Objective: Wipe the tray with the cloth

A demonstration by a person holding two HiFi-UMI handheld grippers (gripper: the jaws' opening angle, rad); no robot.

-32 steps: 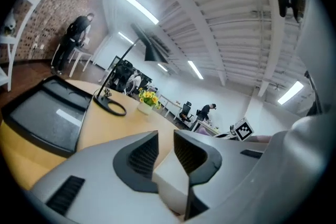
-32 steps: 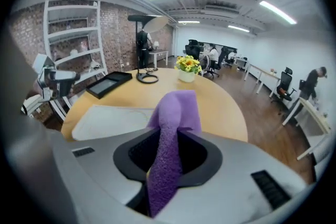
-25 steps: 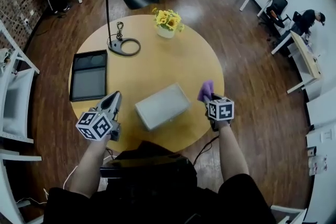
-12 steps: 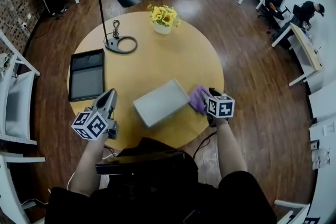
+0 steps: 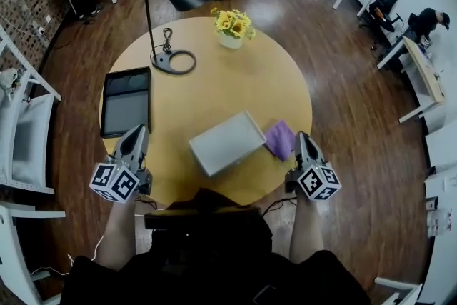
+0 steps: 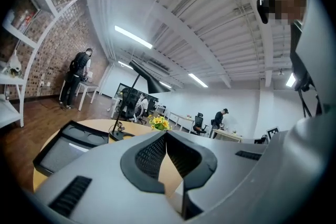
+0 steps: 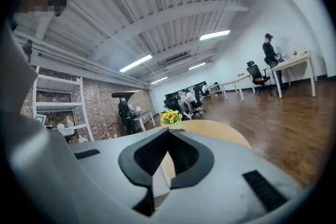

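- Cloth (image 5: 280, 138) is the weak point in the head view. The purple piece lies loose on the round table (image 5: 214, 82), just beside the right corner of the grey tray (image 5: 227, 143), and neither of your tools has it. If you reach for it with the tips together, you will likely only shove it toward the table edge or bunch it against the tray.
- Head view, tools: your right gripper (image 5: 300, 138) hovers just beside the cloth, near the table's edge. Your left gripper (image 5: 138, 132) hangs well apart from the cloth, near the closer end of the dark tray (image 5: 126, 111). Nothing holds the grey tray, so a wipe may slide it unless you steady it.
- Left gripper view: the left gripper (image 6: 166, 135) points level over the table, so a blind push forward could hit the dark tray (image 6: 60, 145). Its jaws are pressed together with nothing between them.
- Right gripper view: the right gripper (image 7: 168, 131) looks across the table toward the flowers (image 7: 171, 116). Neither cloth nor grey tray shows here, so you risk closing on air unless you tip it down. Its jaws have just been closing and now meet, empty.
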